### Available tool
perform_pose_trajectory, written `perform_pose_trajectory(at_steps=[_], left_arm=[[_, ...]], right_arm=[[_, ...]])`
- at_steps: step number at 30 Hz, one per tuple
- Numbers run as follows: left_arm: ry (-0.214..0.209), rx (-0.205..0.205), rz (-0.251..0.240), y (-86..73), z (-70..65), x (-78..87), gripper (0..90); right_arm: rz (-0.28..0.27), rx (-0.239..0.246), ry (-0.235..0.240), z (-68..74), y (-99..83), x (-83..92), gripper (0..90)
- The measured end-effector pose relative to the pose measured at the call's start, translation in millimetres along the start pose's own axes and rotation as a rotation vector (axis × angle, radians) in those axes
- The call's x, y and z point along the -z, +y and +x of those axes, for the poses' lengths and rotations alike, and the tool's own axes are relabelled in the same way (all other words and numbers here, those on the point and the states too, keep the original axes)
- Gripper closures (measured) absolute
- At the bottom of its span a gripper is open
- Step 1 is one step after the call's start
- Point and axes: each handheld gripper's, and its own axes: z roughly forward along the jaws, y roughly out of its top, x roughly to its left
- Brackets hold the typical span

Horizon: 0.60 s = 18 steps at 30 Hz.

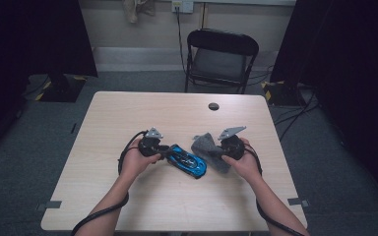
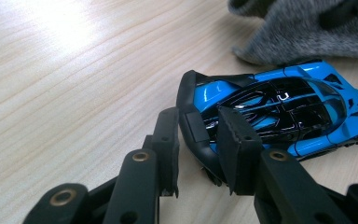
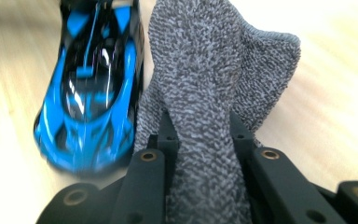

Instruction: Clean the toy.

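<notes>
A blue and black toy car (image 1: 189,162) lies on the wooden table (image 1: 177,113), near its middle. My left gripper (image 1: 165,151) is at the car's left end. In the left gripper view my left gripper (image 2: 198,135) is shut on the black rear wing of the toy car (image 2: 279,112). My right gripper (image 1: 216,152) holds a grey knitted cloth (image 1: 206,146) just right of the car. In the right gripper view my right gripper (image 3: 203,135) is shut on a fold of the cloth (image 3: 214,60), which drapes beside the car (image 3: 93,88) and touches its side.
A black folding chair (image 1: 221,54) stands behind the table's far edge. A dark round grommet (image 1: 213,106) sits in the tabletop at the back right. Cables trail on the floor at the right (image 1: 295,115). Bare tabletop surrounds the car.
</notes>
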Motion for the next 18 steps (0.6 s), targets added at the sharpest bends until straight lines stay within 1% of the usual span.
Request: perform_pose_trajectory(at_steps=[4, 7, 10, 11, 12, 13, 16, 18], left_arm=[[-0.001, -0.007, 0.000, 0.1, -0.3, -0.1, 69.2], [-0.004, -0.011, -0.002, -0.1, -0.6, -0.4, 69.2], [-0.003, -0.013, -0.004, -0.3, -0.8, -0.5, 69.1], [-0.004, -0.010, -0.005, -0.3, -1.0, -0.6, 69.1], [-0.004, -0.010, -0.005, -0.3, -1.0, -0.6, 69.1], [-0.006, -0.010, -0.004, -0.4, -0.8, -0.5, 69.1], [-0.010, -0.005, -0.005, -0.6, -0.1, -0.5, 69.1], [-0.010, -0.006, -0.008, -1.1, 0.3, -0.5, 69.1]], right_arm=[[-0.036, 0.016, -0.033, -0.2, 14.2, -5.6, 74.2], [-0.040, 0.021, -0.058, -0.3, 23.4, -13.7, 74.2], [-0.044, 0.005, -0.042, -0.3, 30.2, -25.1, 74.2], [-0.040, 0.006, -0.036, 0.7, 32.4, -29.3, 74.2], [-0.040, 0.006, -0.036, 0.7, 32.4, -29.3, 74.2], [-0.030, 0.015, -0.031, 4.0, 36.2, -38.0, 74.1], [-0.011, 0.040, -0.022, 8.3, 40.4, -50.1, 74.1], [0.002, 0.038, -0.005, 10.5, 41.5, -56.6, 74.1]])
